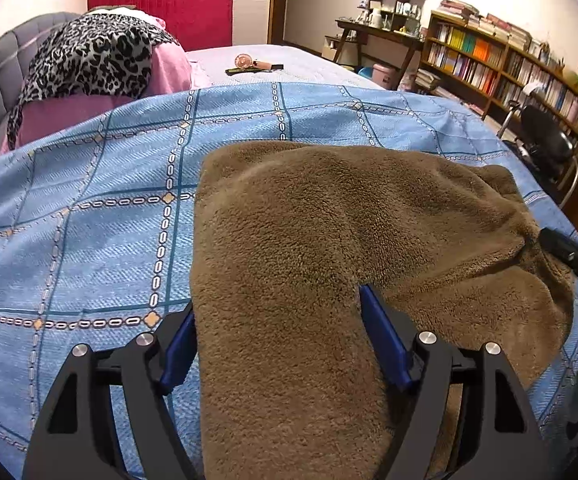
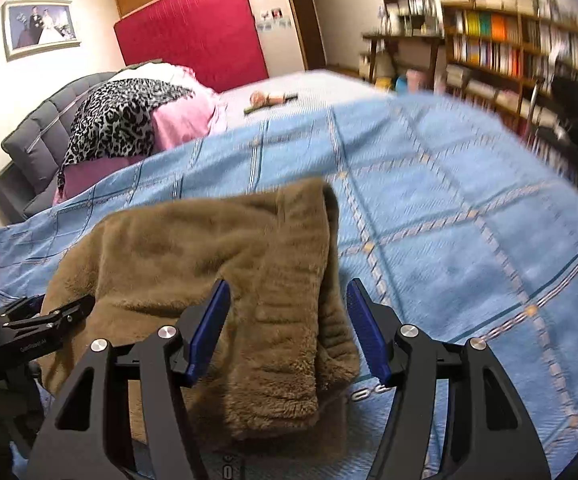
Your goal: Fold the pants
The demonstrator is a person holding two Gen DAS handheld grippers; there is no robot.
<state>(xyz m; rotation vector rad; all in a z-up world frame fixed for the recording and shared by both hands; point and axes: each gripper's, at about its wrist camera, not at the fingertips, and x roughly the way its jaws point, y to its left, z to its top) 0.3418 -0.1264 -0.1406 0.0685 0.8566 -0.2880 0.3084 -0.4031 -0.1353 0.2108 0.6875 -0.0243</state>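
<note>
On the blue checked bedspread (image 1: 89, 240) the brown fleece pants (image 1: 329, 232) lie already folded over; left gripper (image 1: 277, 336) and right gripper (image 2: 289, 320) jaws stand apart around loose fabric, likely another fold left.

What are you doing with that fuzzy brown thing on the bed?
A person is folding brown fleece pants on the blue checked bedspread, with a gripper in each hand. The pants lie partly folded. The left gripper stands open with a fold of the pants between its blue pads. The right gripper is open too, over the other end.
</note>
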